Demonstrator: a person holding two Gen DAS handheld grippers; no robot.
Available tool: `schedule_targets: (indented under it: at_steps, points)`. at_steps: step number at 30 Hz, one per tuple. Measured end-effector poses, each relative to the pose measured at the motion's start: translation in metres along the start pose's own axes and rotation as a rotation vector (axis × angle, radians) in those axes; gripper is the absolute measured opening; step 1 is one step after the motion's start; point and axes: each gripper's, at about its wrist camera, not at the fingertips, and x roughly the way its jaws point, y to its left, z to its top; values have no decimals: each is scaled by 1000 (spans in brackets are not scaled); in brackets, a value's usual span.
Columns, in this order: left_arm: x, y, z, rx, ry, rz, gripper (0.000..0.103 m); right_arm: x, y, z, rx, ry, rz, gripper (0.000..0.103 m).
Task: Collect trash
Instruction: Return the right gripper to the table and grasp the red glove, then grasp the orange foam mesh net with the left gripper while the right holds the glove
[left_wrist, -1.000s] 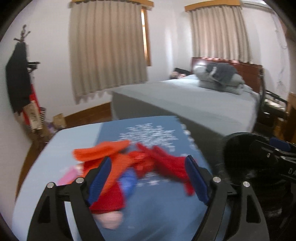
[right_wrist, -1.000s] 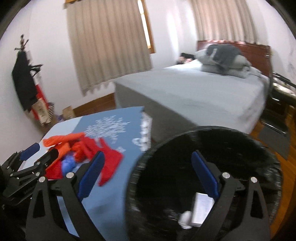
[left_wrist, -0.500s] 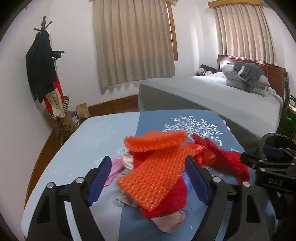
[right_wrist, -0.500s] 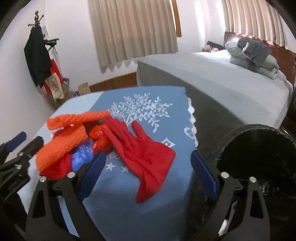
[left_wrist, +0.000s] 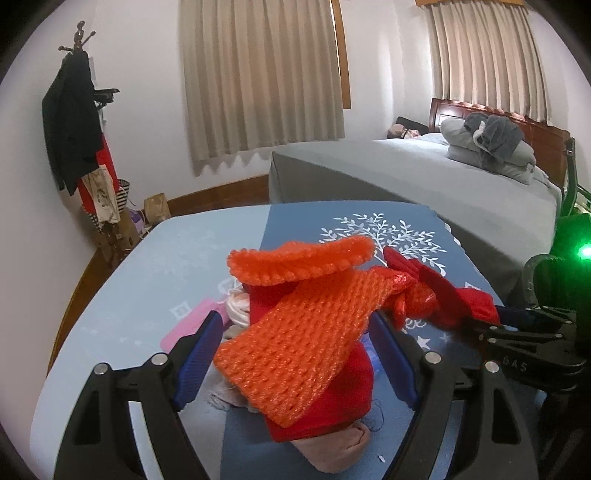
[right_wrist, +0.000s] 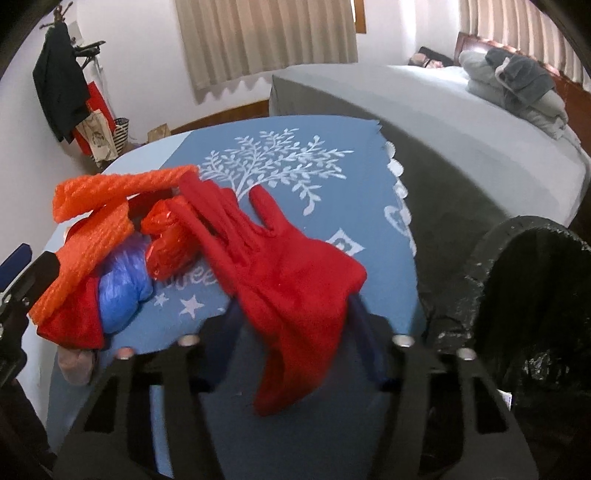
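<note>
A heap of trash lies on the blue-clothed table (left_wrist: 147, 277): two orange foam nets (left_wrist: 303, 343), a red cloth, a blue plastic bag (right_wrist: 122, 288), a crumpled red wrapper (right_wrist: 166, 240) and a red glove (right_wrist: 288, 273). My left gripper (left_wrist: 295, 354) is open, its blue pads either side of the nearer orange net without pressing it. My right gripper (right_wrist: 295, 321) is closing, blurred, with the glove's cuff between its jaws; the glove still lies flat and unbunched. The right gripper also shows at the right of the left wrist view (left_wrist: 517, 336).
A black bin (right_wrist: 535, 295) stands just past the table's right edge. Behind the table is a grey bed (left_wrist: 406, 177) with folded bedding. A coat rack (left_wrist: 74, 122) and bags stand by the left wall. A pink card (left_wrist: 188, 325) lies left of the heap.
The right gripper swung from over the bin to the table, came down over the red glove, and its jaws narrowed. The left gripper moved closer to the orange net and stayed wide.
</note>
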Motion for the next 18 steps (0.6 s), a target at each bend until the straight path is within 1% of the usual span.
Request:
schedule_targets:
  at_steps: [1,2,3,4,5,7,8,10,11,13,16,18]
  points:
    - [1,0,0,-1,5,-3,79,-1,0,0,-2,-2,14,33]
    - [2,-1,-1,-3,9,-6,78,-2,1,0,-2,-3,26,23]
    - [3,0,-1,-2,12,-8,73,-4,1,0,-1,-6,40,17]
    - [4,0,-2,0,17,-10,67,-7,1,0,2,-16,52,15]
    - [5,0,-3,2,24,-12,64,-11,1,0,3,-25,60,14]
    - [7,0,-4,1,34,-14,49,-20,2,0,8,-51,79,13]
    - [8,1,-5,1,39,-16,45,-24,2,0,11,-60,86,13]
    - [11,1,-8,0,54,-27,27,-34,3,1,15,-83,99,13]
    - [12,1,-9,1,56,-28,25,-38,4,2,14,-91,103,13]
    - [10,0,-9,2,51,-33,15,-47,5,3,10,-109,113,13]
    - [6,0,-9,7,44,-41,10,-55,7,4,6,-121,121,13]
    - [3,1,-8,5,40,-41,10,-58,9,3,-7,-123,123,13]
